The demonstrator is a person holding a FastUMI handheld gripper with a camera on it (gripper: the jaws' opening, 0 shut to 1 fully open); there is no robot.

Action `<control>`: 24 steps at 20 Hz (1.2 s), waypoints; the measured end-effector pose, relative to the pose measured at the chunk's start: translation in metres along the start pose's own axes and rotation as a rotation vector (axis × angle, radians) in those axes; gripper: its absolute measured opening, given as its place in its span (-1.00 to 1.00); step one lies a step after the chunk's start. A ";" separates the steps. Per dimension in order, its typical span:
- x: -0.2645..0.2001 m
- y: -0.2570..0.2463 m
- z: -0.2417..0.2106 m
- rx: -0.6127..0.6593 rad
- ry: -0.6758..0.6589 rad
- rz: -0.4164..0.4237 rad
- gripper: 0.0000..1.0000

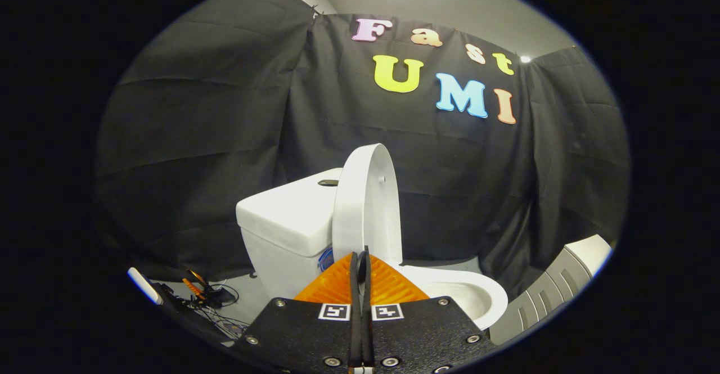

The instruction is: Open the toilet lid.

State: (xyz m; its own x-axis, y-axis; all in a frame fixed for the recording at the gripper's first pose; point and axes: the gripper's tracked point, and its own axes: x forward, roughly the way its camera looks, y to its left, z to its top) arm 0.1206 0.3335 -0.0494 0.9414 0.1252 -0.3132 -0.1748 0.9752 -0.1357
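The toilet lid [365,205] stood raised, close to upright, just ahead of the tool [360,261] and beside the tank [287,216], with the open bowl [478,295] to its other side on the floor. The tool was clenched, its two fingers pressed together with nothing between them; their tips sat in front of the lid's lower edge, though whether they touched it could not be told. The lid looked like a thin, stiff shell of smooth white plastic, probably light but slippery, and pivoting on a hinge at its base. The best purchase would likely have been its free rim, pushed or hooked rather than pinched on the flat face. The hinge and the seat were hidden behind the orange finger bodies. The cables [211,298] on the floor by the tank were too small to make out, and the grey ribbed object [554,287] beyond the bowl was cut off.
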 end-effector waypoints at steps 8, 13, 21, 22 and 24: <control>0.004 0.006 0.000 0.057 -0.003 0.024 -0.87; -0.006 0.016 0.002 -0.008 -0.028 0.019 0.27; -0.047 -0.023 0.028 0.051 -0.150 0.030 0.91; -0.053 -0.032 0.031 0.054 -0.166 0.040 0.91; -0.066 -0.052 0.033 0.065 -0.189 0.058 0.91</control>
State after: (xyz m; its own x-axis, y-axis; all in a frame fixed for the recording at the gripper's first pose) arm 0.0771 0.2809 0.0092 0.9687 0.2077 -0.1360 -0.2172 0.9743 -0.0593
